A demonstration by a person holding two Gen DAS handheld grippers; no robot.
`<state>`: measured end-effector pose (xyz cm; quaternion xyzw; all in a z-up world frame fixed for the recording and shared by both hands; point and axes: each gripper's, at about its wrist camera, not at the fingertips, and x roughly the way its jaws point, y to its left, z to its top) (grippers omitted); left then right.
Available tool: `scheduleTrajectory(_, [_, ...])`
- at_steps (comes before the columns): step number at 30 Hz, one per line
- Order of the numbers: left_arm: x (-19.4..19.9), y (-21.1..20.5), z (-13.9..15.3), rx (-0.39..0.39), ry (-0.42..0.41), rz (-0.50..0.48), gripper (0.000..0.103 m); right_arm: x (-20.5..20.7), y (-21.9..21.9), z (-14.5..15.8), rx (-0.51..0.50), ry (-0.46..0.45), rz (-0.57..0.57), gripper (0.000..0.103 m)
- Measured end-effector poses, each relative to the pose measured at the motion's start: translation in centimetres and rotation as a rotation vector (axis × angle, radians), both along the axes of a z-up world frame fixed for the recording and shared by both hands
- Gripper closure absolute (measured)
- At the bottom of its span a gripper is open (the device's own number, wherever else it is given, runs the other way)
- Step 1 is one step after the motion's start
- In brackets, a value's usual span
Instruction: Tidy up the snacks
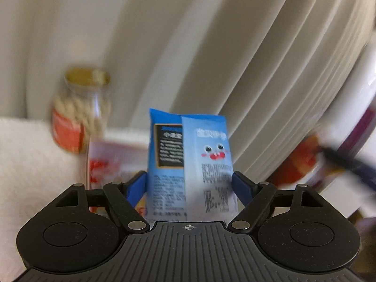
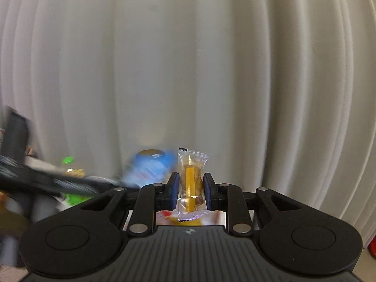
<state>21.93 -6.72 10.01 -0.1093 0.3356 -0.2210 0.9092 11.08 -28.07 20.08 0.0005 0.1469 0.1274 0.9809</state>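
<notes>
My left gripper is shut on a blue snack packet with a cartoon face, held upright in the air. My right gripper is shut on a small clear wrapper with a yellow candy, also held upright. In the right wrist view the blue packet and the left gripper's dark arm show blurred at the lower left.
A glass jar of twisted snacks with a gold lid and orange label stands at the left on a white cloth. A white and red packet lies behind my left fingers. A green-capped bottle is at left. Pale curtains fill the background.
</notes>
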Motion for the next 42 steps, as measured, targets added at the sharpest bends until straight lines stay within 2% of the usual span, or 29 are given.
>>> scheduleTrajectory(1, [1.2, -1.1, -1.7, 0.087, 0.003, 0.017, 0.027, 0.8, -0.3, -0.3, 0.006, 0.016, -0.004, 0.082])
scheduleTrajectory(2, [1.9, -1.8, -2.9, 0.143, -0.005, 0.011, 0.028, 1.6, -0.6, -0.9, 0.015, 0.04, -0.005, 0.082])
scheduleTrajectory(3, [2.2, -1.9, -3.5, 0.146, 0.0, -0.004, 0.028, 2.5, -0.9, -1.6, 0.026, 0.068, -0.004, 0.082])
scheduleTrajectory(4, [2.1, -1.4, -3.7, 0.115, 0.007, -0.009, 0.028, 3.4, -1.2, -2.5, 0.04, 0.097, -0.003, 0.082])
scheduleTrajectory(6, [1.3, 0.7, -3.0, 0.005, 0.001, 0.005, 0.028, 5.2, -1.6, -4.2, 0.075, 0.15, -0.002, 0.081])
scheduleTrajectory(8, [-0.5, 3.2, -1.8, -0.049, -0.047, 0.058, 0.028, 7.6, -1.7, -5.8, 0.116, 0.209, 0.011, 0.081])
scheduleTrajectory(11, [-3.0, 6.1, -1.1, -0.027, -0.08, 0.141, 0.028, 11.5, -0.3, -7.7, 0.16, 0.277, 0.044, 0.081])
scheduleTrajectory(14, [-5.6, 7.8, -2.1, 0.022, -0.072, 0.194, 0.028, 14.7, 2.6, -8.6, 0.188, 0.322, 0.103, 0.08])
scheduleTrajectory(16, [-7.3, 8.3, -3.0, 0.041, -0.066, 0.212, 0.028, 16.2, 4.3, -9.0, 0.156, 0.345, 0.083, 0.072])
scheduleTrajectory(17, [-7.8, 8.4, -3.2, 0.043, -0.061, 0.214, 0.028, 16.1, 5.2, -9.2, 0.126, 0.339, 0.068, 0.063])
scheduleTrajectory(21, [-10.9, 7.9, -6.1, 0.066, -0.013, 0.198, 0.028, 12.1, 5.7, -9.2, 0.025, 0.281, 0.051, 0.035])
scheduleTrajectory(24, [-13.9, 6.9, -7.9, 0.105, 0.011, 0.18, 0.028, 6.5, 4.3, -9.8, 0.025, 0.28, 0.068, 0.024])
scheduleTrajectory(28, [-18.1, 5.6, -9.7, 0.213, -0.026, 0.215, 0.028, -0.3, 3.3, -12.9, 0.026, 0.33, 0.049, 0.022])
scheduleTrajectory(31, [-18.2, 5.2, -11.3, 0.222, 0.0, 0.237, 0.028, -3.2, 3.9, -16.1, -0.013, 0.357, -0.006, 0.022])
scheduleTrajectory(32, [-18.0, 5.0, -11.6, 0.234, 0.011, 0.243, 0.028, -3.3, 4.1, -17.0, -0.015, 0.368, -0.013, 0.022])
scheduleTrajectory(38, [-17.7, 3.0, -12.4, 0.372, -0.069, 0.248, 0.027, -2.6, 3.8, -21.0, 0.075, 0.464, -0.059, 0.019])
scheduleTrajectory(41, [-17.8, 2.1, -12.5, 0.422, -0.087, 0.255, 0.026, -2.9, 4.4, -21.7, -0.005, 0.416, -0.106, 0.014])
scheduleTrajectory(42, [-17.9, 2.1, -12.6, 0.42, -0.089, 0.256, 0.026, -3.0, 4.6, -21.9, -0.038, 0.408, -0.126, 0.004])
